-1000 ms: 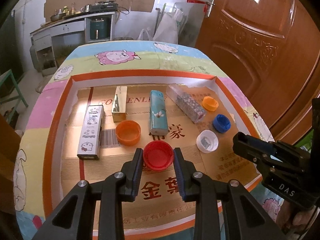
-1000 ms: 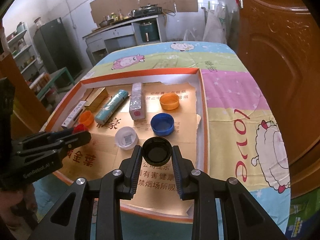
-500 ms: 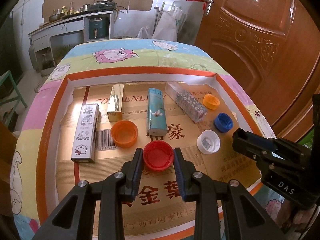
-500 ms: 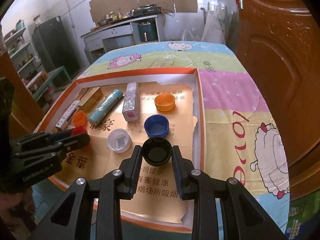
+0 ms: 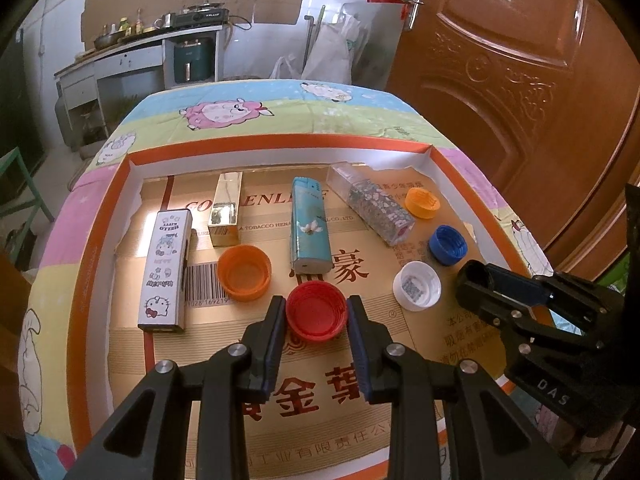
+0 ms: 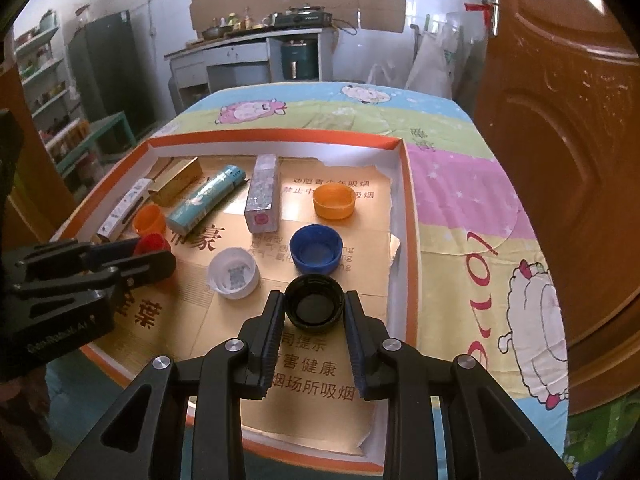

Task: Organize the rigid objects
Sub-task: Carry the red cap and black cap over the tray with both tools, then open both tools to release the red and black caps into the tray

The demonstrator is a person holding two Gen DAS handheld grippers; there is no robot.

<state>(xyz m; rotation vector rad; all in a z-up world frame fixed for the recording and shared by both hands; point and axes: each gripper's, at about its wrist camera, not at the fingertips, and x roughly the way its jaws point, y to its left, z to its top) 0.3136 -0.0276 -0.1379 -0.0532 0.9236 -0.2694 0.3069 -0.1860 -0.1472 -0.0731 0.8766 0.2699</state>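
Both tongs tilted downward, left tongs [image 5: 316, 314] on red cap [image 5: 316, 312], right tongs [image 6: 314, 308] on black cap [image 6: 314, 306]

In my left gripper [image 5: 316, 314] sits one cap [image 5: 316, 311], in my right gripper [image 6: 314, 307] another cap [image 6: 314, 306], both inside the tray [image 5: 276, 142] on the table [image 5: 280, 108]. Beyond my left cap lie four boxes [image 5: 310, 230] side by side. A third cap [image 5: 245, 268] lies near the left cap, and three more caps [image 6: 316, 249] lie behind my right one.
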